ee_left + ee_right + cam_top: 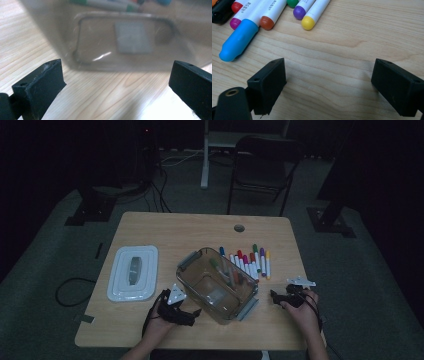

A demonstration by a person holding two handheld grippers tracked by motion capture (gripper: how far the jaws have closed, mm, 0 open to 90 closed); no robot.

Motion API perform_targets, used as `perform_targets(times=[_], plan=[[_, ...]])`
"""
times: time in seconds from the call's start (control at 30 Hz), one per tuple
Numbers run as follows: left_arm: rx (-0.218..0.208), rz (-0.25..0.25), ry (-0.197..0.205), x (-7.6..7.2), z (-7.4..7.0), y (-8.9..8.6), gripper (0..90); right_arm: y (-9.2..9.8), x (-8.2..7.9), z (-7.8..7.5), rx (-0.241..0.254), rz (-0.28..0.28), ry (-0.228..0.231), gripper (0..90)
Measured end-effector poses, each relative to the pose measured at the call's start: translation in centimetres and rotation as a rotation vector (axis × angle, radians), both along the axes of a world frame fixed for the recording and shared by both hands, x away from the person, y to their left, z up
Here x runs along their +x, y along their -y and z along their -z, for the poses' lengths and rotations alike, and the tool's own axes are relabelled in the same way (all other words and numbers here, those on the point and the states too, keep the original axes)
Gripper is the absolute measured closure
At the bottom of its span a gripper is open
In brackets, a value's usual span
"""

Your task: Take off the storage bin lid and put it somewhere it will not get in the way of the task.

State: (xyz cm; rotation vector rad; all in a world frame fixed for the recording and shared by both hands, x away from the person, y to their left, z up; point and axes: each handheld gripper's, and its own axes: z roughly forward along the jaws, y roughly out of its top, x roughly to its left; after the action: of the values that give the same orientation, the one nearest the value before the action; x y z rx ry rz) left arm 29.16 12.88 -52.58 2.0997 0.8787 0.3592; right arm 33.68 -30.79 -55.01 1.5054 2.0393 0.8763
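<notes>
Jaws wide on both grippers — left gripper [117,82] facing clear container [125,37], right gripper [329,82] near markers [269,17].

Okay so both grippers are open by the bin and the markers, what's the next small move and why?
Probably ease the right gripper forward to the nearest marker, likely the yellow-capped marker. Its jaws stand open over bare table, short of the row of markers, while a few markers already lie in the clear bin. The left gripper sits open at the bin's wall and could steady it.
</notes>
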Motion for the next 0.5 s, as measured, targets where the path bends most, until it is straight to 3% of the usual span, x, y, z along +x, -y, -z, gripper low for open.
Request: perform_targets(times=[0.17,0.37,0.5], plan=[[0.050,0.032,-0.046,0.9,0.9,-1.9,0.5,0.1,0.1,0.0,-0.001,-0.013,0.001,12.2],[0.084,0.026,-0.079,1.4,2.0,-3.2,0.5,0.1,0.2,0.0,0.000,-0.021,0.001,12.2],[0.093,0.022,-0.077,1.5,2.1,-3.3,0.5,0.5,0.4,-0.2,0.011,0.004,0.009,22.9]])
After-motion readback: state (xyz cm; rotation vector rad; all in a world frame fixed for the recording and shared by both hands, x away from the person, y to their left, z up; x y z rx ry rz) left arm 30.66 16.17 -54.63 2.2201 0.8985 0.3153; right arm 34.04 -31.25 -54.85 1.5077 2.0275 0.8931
